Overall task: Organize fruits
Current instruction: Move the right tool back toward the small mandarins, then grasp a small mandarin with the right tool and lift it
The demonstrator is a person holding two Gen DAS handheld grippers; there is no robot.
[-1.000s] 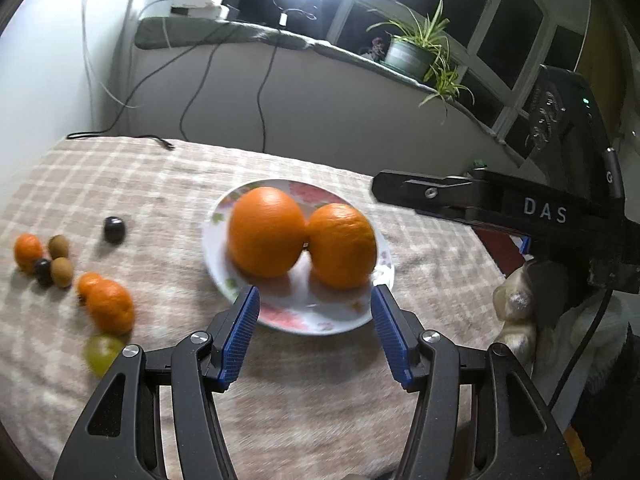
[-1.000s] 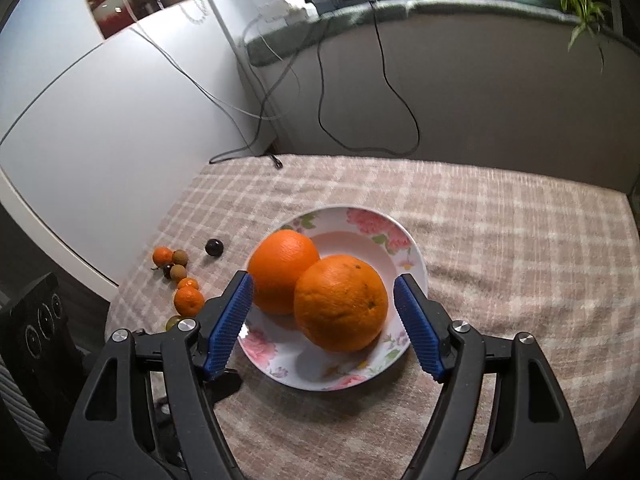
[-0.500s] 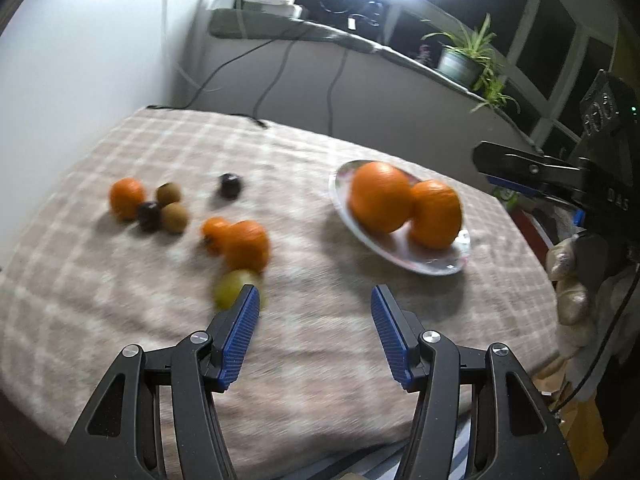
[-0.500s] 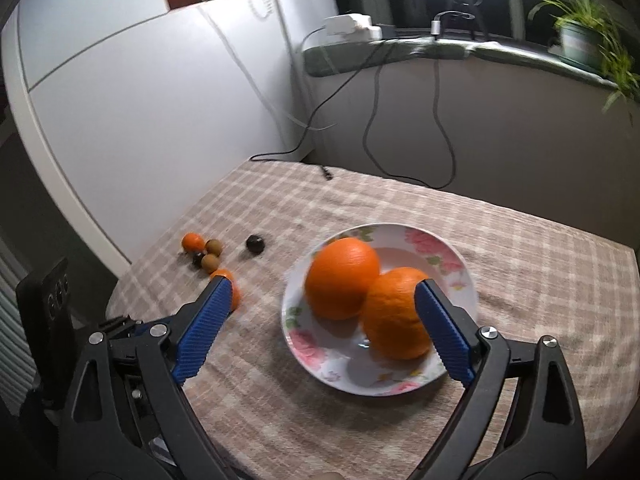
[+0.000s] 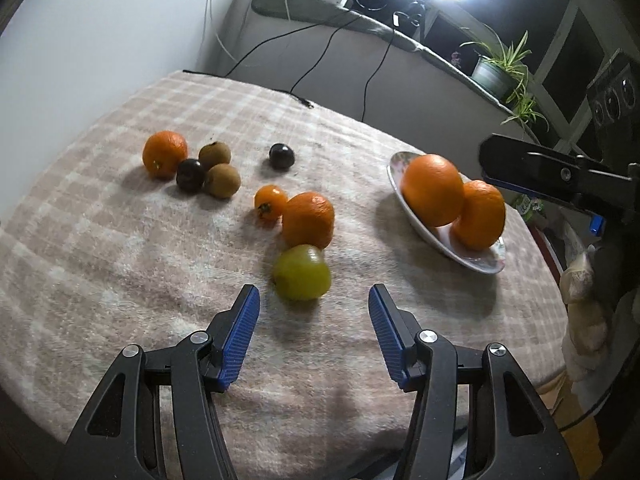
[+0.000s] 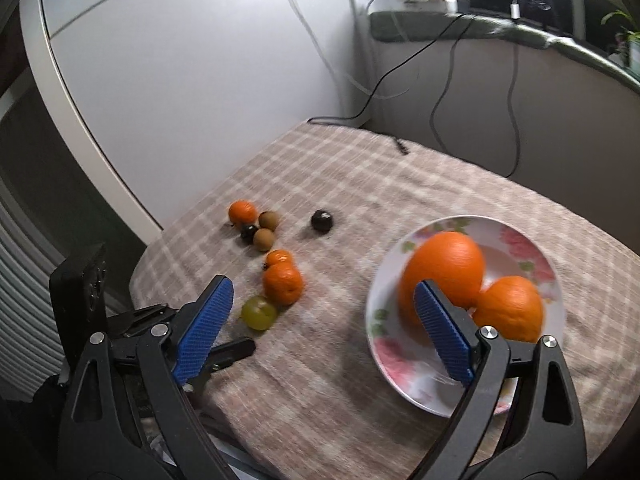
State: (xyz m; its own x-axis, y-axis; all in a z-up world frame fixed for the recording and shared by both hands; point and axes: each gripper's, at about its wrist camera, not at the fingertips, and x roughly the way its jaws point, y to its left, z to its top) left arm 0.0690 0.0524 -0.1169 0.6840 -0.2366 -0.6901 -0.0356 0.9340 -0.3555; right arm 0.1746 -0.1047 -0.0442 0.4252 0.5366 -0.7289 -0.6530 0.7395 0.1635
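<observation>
Fruit lies on a checked beige tablecloth (image 5: 120, 264). Two large oranges (image 6: 444, 276) sit touching in the white floral plate (image 6: 516, 236) at right. Left gripper (image 5: 314, 320): jaws closing, part open, nothing between them; a round green fruit (image 5: 302, 272) lies just beyond the tips, touching a wrinkled mandarin (image 5: 308, 220). Right gripper (image 6: 320, 312): jaws wide, empty, its right finger over the plate. Only the left view shows a hand (image 5: 580, 316) at the far right edge and the potted plant (image 5: 496, 72); only the right view shows the plate's full rim.
</observation>
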